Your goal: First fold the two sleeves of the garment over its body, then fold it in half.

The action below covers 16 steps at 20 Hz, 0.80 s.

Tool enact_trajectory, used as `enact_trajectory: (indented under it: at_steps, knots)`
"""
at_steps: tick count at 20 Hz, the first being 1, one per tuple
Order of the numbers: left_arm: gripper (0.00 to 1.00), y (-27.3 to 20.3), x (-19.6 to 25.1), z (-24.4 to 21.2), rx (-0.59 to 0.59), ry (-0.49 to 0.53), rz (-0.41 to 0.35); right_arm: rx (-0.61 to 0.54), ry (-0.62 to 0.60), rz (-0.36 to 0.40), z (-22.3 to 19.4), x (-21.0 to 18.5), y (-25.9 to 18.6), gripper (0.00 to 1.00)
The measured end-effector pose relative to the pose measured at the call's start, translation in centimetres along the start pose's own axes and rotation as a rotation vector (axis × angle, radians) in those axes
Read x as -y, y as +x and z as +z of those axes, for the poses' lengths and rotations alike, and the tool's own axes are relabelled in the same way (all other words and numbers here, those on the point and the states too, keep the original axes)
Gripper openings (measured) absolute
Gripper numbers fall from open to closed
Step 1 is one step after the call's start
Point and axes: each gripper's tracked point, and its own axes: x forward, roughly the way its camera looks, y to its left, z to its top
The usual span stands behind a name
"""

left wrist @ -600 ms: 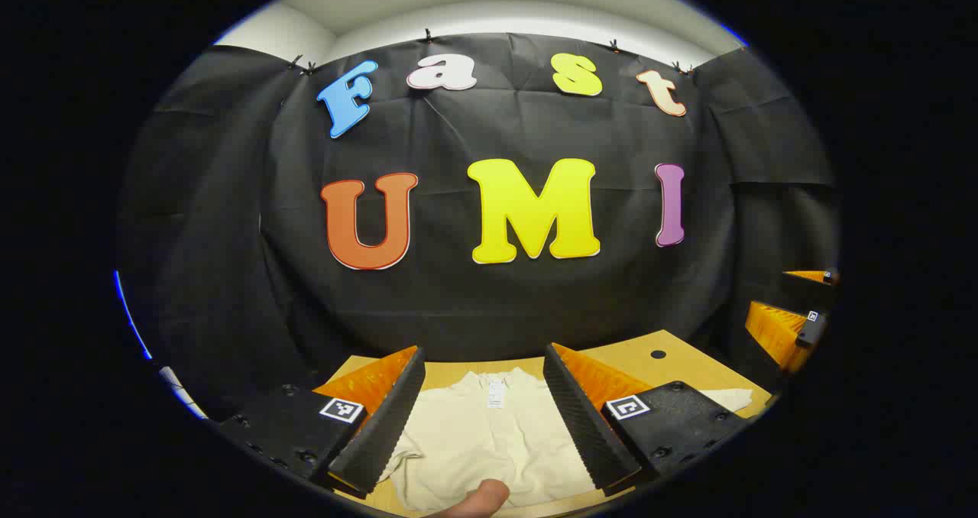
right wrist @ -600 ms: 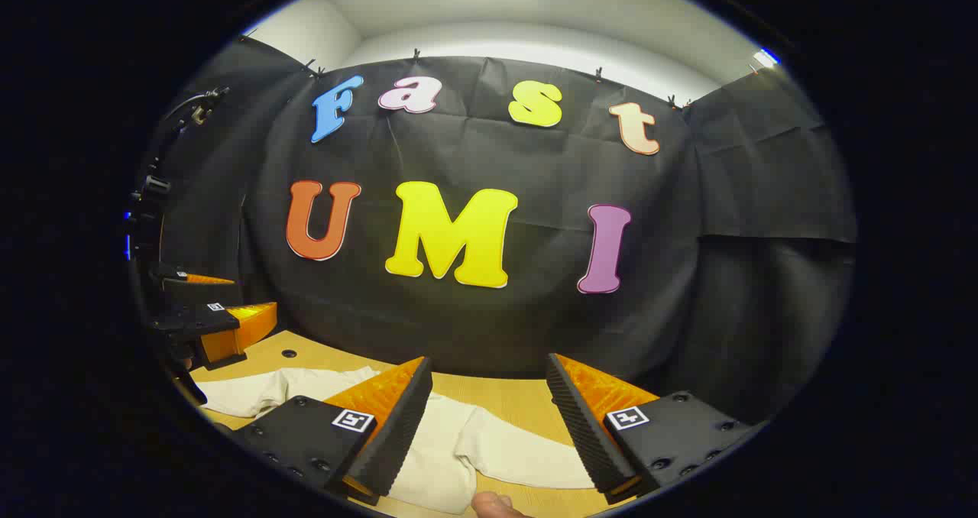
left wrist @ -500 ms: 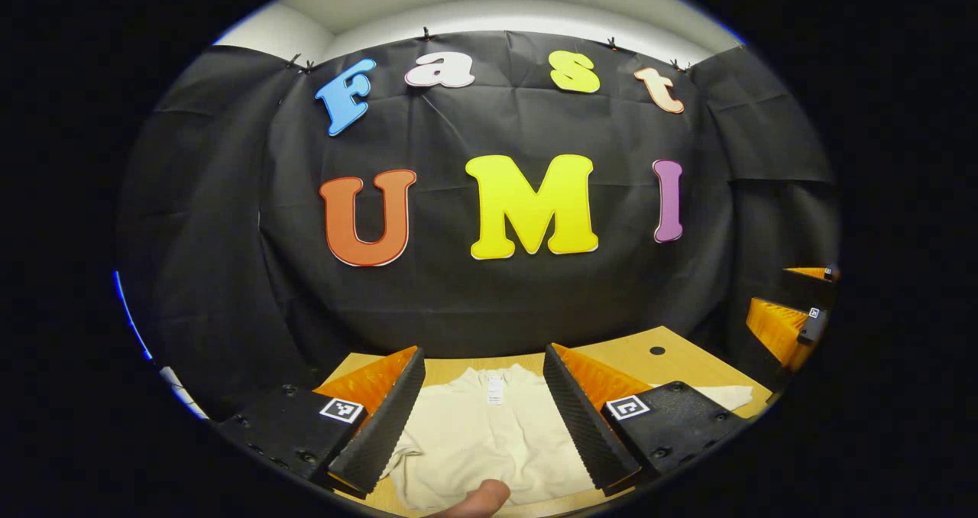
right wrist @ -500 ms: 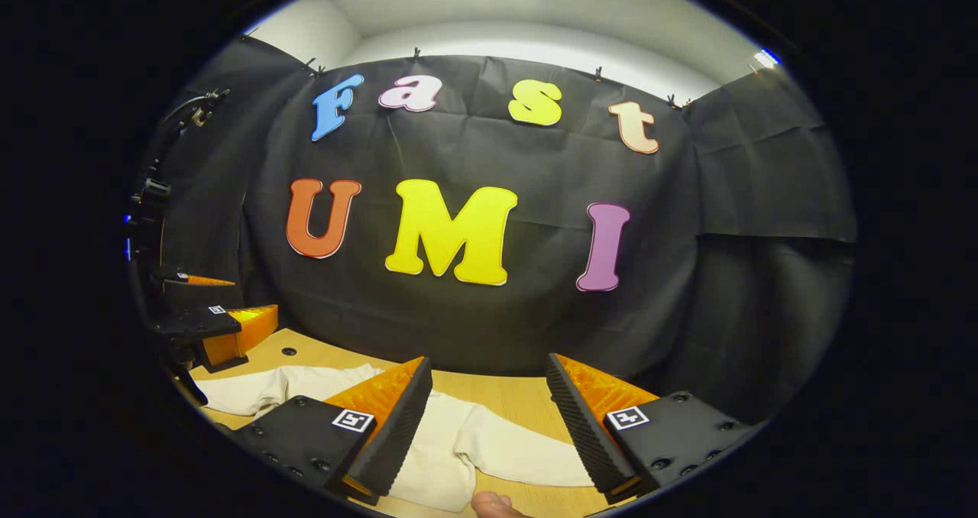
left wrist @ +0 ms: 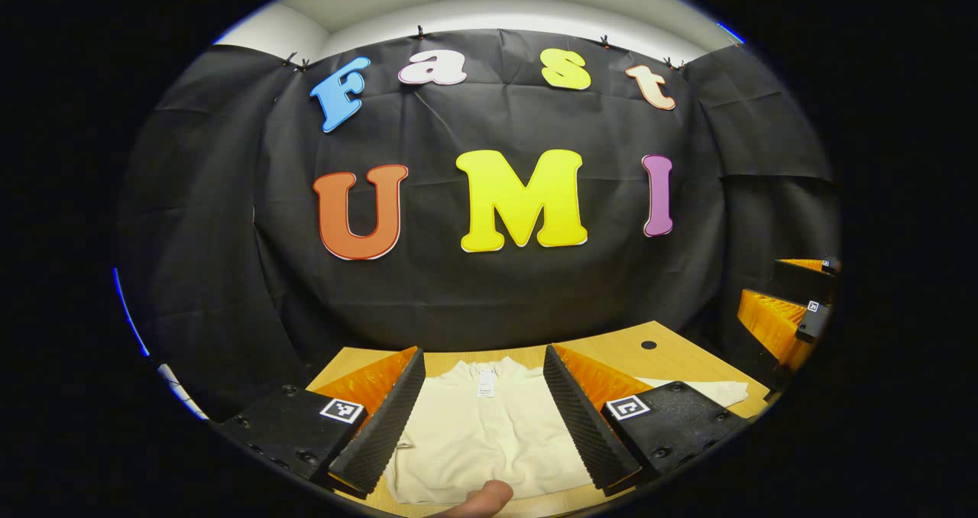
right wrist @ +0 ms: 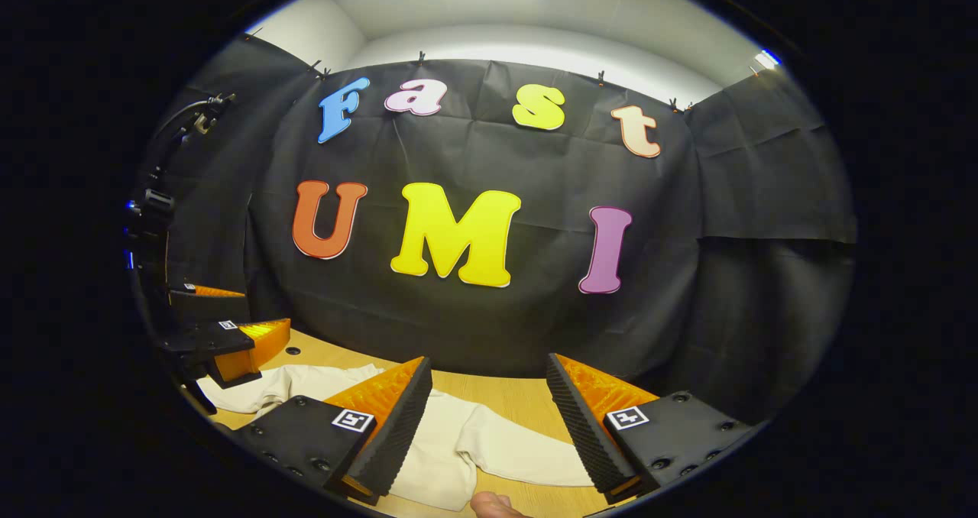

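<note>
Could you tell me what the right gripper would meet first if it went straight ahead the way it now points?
Probably the black cloth wall: the right gripper, open, points over the cream garment and wooden table, though depth is unclear.

A light wooden counter [left wrist: 672,357] runs along the foot of a creased black cloth wall [right wrist: 489,327], with one small dark hole [left wrist: 649,344] in its top.

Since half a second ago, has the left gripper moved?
Yes. In the right gripper view the left gripper sits lower against the wooden table, now reaching over the cream garment. Both grippers' jaws stand open.
</note>
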Motion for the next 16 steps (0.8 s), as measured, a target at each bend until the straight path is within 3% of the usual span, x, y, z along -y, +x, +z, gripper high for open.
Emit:
enact_trajectory:
  at_steps: [8, 16]
  knots:
    - [0.99, -0.4, 0.1, -0.8, -0.017, 0.000, -0.003, -0.004, -0.001, -0.041, -1.0, 2.2, 0.5, 0.94]
    - [0.99, -0.5, -0.1, -1.2, -0.026, 0.015, 0.026, -0.080, -0.006, -0.215, -5.9, 10.7, 3.1, 0.94]
